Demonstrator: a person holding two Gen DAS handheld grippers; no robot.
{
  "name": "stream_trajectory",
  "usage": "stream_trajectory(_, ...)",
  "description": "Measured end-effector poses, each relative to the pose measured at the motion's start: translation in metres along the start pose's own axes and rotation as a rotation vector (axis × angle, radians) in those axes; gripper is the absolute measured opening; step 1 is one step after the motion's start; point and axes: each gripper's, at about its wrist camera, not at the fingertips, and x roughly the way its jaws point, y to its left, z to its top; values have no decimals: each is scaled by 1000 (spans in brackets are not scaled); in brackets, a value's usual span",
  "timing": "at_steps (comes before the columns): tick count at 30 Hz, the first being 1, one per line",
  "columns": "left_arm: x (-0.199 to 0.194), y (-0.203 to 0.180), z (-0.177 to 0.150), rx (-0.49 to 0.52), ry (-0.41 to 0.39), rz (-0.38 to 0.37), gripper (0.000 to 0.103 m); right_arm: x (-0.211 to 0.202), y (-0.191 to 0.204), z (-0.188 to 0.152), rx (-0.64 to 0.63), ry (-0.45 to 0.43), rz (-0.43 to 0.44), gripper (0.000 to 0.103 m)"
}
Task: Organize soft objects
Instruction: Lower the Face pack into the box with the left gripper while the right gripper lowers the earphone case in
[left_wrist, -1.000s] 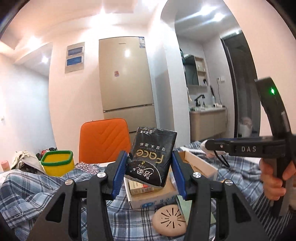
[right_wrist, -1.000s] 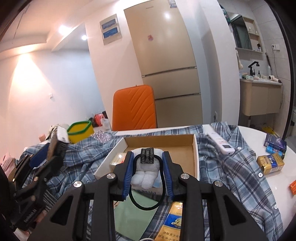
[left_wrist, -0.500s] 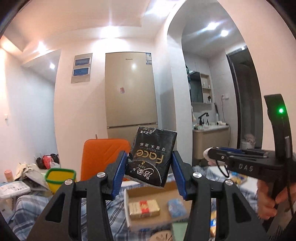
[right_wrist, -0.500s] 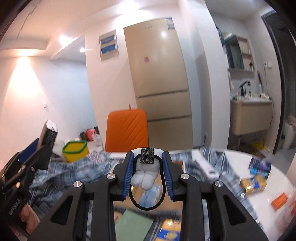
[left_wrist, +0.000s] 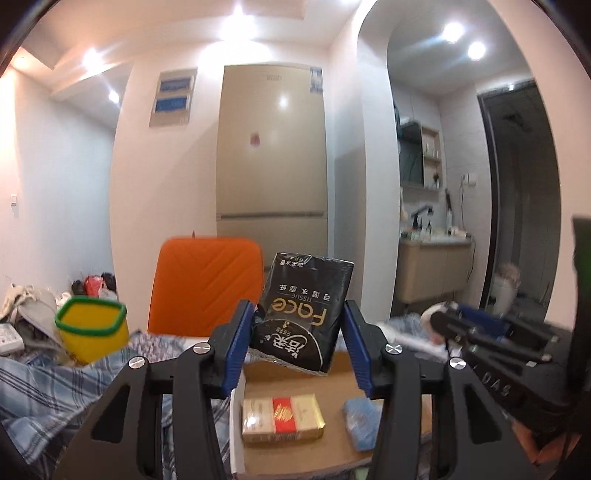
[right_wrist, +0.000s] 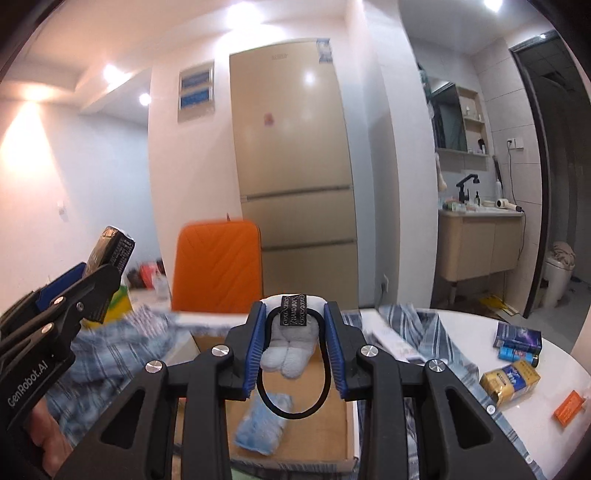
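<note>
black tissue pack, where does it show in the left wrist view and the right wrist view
Left wrist view: the black tissue pack sits centre frame, tilted, clamped in the left claw.
Right wrist view: the same pack is at the far left edge, seen edge-on, sticking up from that claw.
Shared landmark: the orange chair back before the fridge.

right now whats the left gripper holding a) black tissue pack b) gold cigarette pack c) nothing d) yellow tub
a: the left gripper has its blue pads closed on the black tissue pack, held tilted above the cardboard box, where the gold and red pack lies.
</note>
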Motion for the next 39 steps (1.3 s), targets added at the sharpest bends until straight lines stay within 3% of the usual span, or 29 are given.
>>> stream_trajectory(9,37,4,-18,-41,242,25,48,30,3,-15,-6,117,18,33)
stream_trajectory(25,38,3,-22,-30,265,12,50,36,-7,-17,9,149,21,33)
stream_trajectory(28,38,6,-22,-43,264,20,74,38,-8,-18,13,154,20,33)
stream_trajectory(33,35,9,-21,-56,254,27,80,39,-7,-18,5,157,24,33)
stream_trajectory(39,28,9,-19,-53,214,27,98,42,-8,-19,8,170,27,34)
